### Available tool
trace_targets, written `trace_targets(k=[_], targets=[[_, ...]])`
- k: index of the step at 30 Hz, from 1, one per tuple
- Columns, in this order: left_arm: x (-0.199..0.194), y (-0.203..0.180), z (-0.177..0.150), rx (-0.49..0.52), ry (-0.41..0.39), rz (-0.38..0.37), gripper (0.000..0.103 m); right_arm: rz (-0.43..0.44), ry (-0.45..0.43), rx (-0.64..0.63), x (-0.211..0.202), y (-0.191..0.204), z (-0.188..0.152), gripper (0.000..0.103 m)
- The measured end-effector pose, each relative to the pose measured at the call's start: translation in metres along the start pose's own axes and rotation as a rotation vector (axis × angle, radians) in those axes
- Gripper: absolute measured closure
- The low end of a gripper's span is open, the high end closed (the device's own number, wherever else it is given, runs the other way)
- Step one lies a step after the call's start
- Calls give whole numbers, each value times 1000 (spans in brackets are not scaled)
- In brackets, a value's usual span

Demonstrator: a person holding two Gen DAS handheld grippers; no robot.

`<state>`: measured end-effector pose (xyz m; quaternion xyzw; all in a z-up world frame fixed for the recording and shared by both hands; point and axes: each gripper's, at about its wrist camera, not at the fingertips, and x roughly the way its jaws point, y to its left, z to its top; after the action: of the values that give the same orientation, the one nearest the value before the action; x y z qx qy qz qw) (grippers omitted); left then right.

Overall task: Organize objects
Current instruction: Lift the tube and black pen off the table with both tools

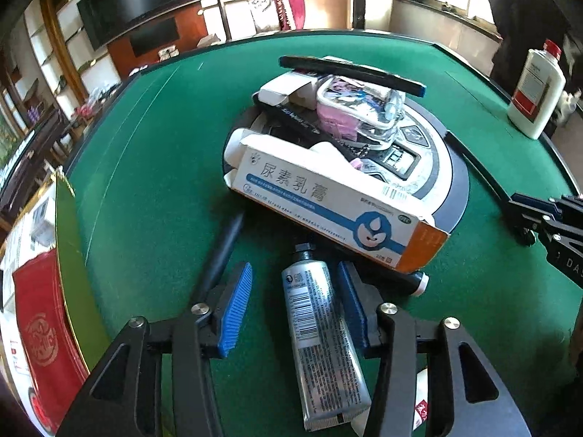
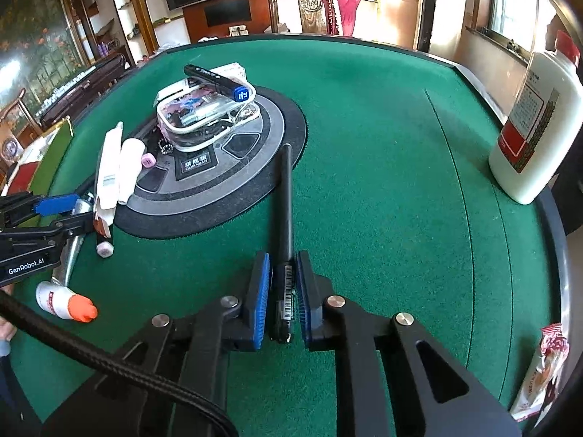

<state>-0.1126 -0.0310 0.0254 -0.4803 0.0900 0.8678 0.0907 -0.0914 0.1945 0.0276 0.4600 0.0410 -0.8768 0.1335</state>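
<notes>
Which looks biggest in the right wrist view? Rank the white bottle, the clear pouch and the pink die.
1. White bottle, though it sits nearer the camera.
2. Clear pouch.
3. Pink die, plainly smallest.

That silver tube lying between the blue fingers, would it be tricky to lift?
Probably a little. The silver tube looks like soft metal with a flattened, crimped end, so it may dent if squeezed hard. Its flat body likely won't roll on the green felt. It looks small and light, and the left gripper straddles it without pressing.
</notes>
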Motion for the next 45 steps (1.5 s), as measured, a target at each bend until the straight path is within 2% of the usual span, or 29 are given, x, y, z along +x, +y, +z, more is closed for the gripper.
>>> trace_targets(k=[1, 2, 4, 7, 10, 11, 12, 13, 17, 21, 22, 24, 25, 28, 33, 35, 38, 40, 41, 42, 43, 45], targets=[[0, -1, 0, 4, -3, -13, 74, -12, 1, -14, 0, 2, -1, 91], [-1, -3, -1, 12, -7, -22, 77, -23, 0, -25, 0, 4, -1, 90], [-2, -7, -2, 40, -25, 5, 77, -31, -6, -28, 1, 6, -1, 88], [-2, -4, -3, 15, -33, -11, 77, -57, -10, -50, 1, 11, -2, 79], [0, 4, -2, -7, -34, -43, 77, -110, 6, 6, 3, 3, -1, 47], [0, 5, -3, -11, -35, -49, 77, -105, 22, 36, 5, -2, -1, 21], [1, 5, -2, -6, -37, -48, 77, -87, 28, 59, 7, -5, -1, 15], [1, 5, -3, -5, -39, -47, 77, -96, 33, 54, 7, -4, 0, 14], [-1, 5, -6, -9, -46, -50, 77, -108, 45, 51, 9, 2, 1, 15], [-3, 7, -8, -12, -50, -57, 77, -75, 19, 97, 5, -5, 0, 17], [-3, 6, -8, -12, -51, -57, 77, -64, -3, 108, 2, -6, -2, 21], [-3, 7, -8, -8, -52, -56, 77, -65, -58, 104, -7, -5, -4, 54], [-3, 7, -9, -9, -52, -57, 77, -70, -71, 96, -10, -4, -4, 58], [-4, 6, -10, -6, -53, -54, 77, -20, -97, 109, -15, -4, -4, 59], [-3, 6, -10, -14, -54, -38, 71, 33, -27, 91, -2, 2, -4, 58], [-2, 7, -10, -24, -53, -26, 62, 4, -15, 61, -2, 7, -4, 58], [-1, 12, -9, -44, -46, -26, 57, -16, -2, 45, -1, 11, -4, 58], [-1, 12, -9, -42, -45, -23, 57, -53, -1, 12, -1, 15, -6, 73], [-1, 11, -10, -38, -49, -14, 59, -68, -4, 0, -1, 16, -6, 91], [-2, 8, -11, -28, -55, -18, 63, -62, -3, -2, -1, 17, -6, 91], [-3, 4, -11, -10, -58, -42, 79, -61, -3, -7, -2, 19, -6, 91], [-4, 1, -12, 7, -64, -33, 82, -45, -10, -3, -2, 21, -7, 91]])
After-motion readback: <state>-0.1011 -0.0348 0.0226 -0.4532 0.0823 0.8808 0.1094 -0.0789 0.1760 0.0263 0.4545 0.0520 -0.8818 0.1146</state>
